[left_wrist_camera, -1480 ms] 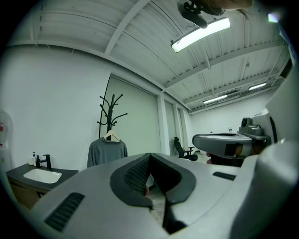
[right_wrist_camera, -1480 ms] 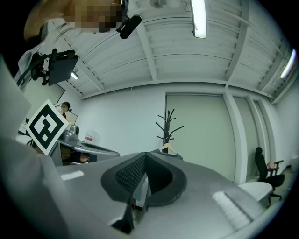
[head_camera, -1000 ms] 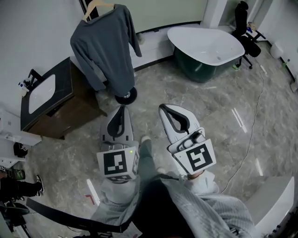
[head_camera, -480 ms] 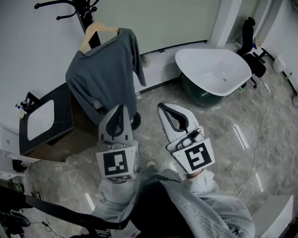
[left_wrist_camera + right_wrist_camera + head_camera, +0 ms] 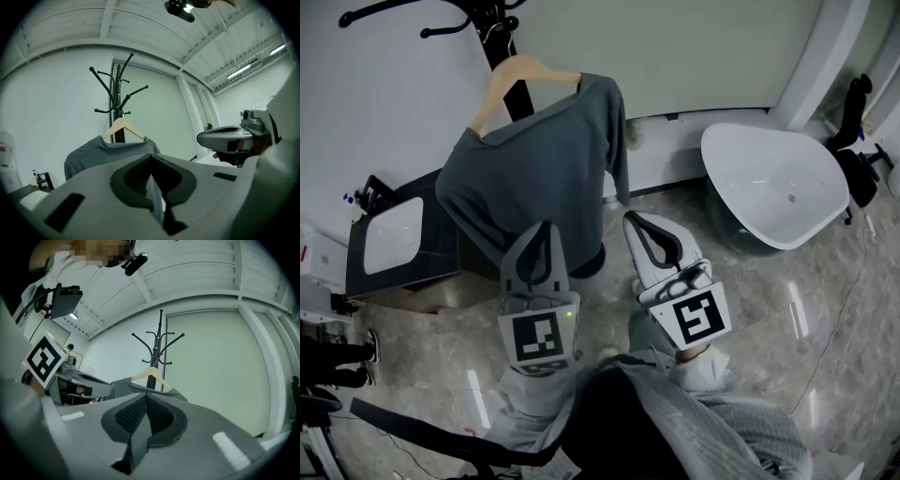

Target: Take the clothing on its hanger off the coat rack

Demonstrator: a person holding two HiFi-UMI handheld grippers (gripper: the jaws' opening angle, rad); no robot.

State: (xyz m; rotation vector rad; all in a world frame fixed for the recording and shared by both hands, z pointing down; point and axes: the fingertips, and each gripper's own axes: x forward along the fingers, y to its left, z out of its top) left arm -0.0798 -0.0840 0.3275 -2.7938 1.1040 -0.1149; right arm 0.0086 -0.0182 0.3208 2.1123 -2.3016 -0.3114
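Sweater, grey and long-sleeved, hangs on a pale wooden hanger whose hook sits on the black coat rack, up against the light wall. One sleeve hangs down the right side of the garment. The rack's base shows on the floor just under the hem.

Both grippers are held side by side in front of the person, pointing toward the sweater. The left gripper has its fingers pressed fully together with nothing between them. From the head view its tip overlaps the lower edge of the sweater, but its own view shows the cloth some way ahead of the tip. The right gripper also has its fingers closed tight on nothing, and its tip sits just to the right of the hanging sleeve. In both gripper views the hanger and the shoulders of the sweater stand above and beyond the closed tips.

Left of the rack stands a dark cabinet with a white basin set in its top. A white bathtub stands to the right, with a black office chair beyond it.
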